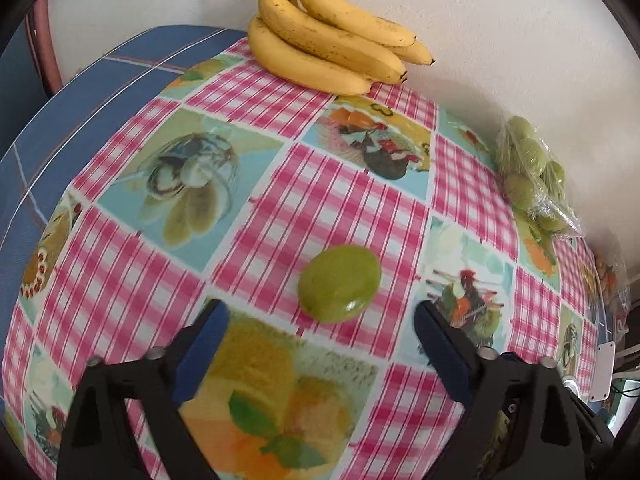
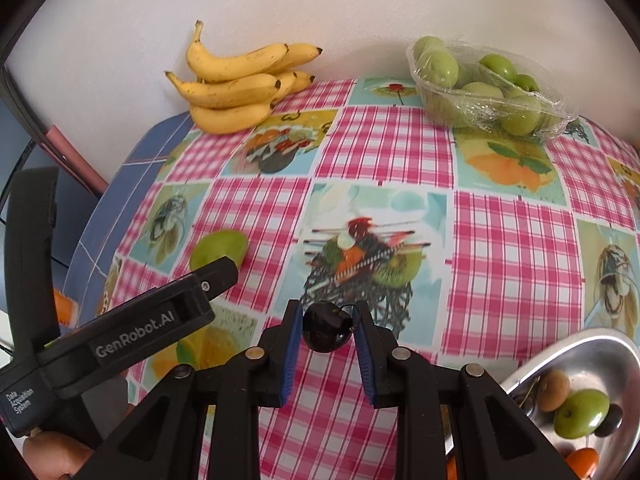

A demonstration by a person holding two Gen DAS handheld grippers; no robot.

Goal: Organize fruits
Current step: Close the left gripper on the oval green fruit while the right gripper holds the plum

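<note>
1. We are holding the left hand-held gripper (image 1: 320,320) above the counter (image 1: 352,200), its blue pads standing wide apart with nothing pressed between them.
2. We are seeing a loose green fruit (image 1: 340,283) lying on the checked cloth just ahead of those open jaws, untouched.
3. We are clamping a small dark fruit (image 2: 326,326) in the right hand-held gripper (image 2: 327,330), both pads pressing on it above the counter.
4. We are seeing a metal bowl (image 2: 600,356) at lower right, holding a green fruit, a brown one and others.
5. We are seeing a banana bunch (image 2: 236,88) and a wrapped tray of green fruits (image 2: 488,88) lying against the wall, well apart.
</note>
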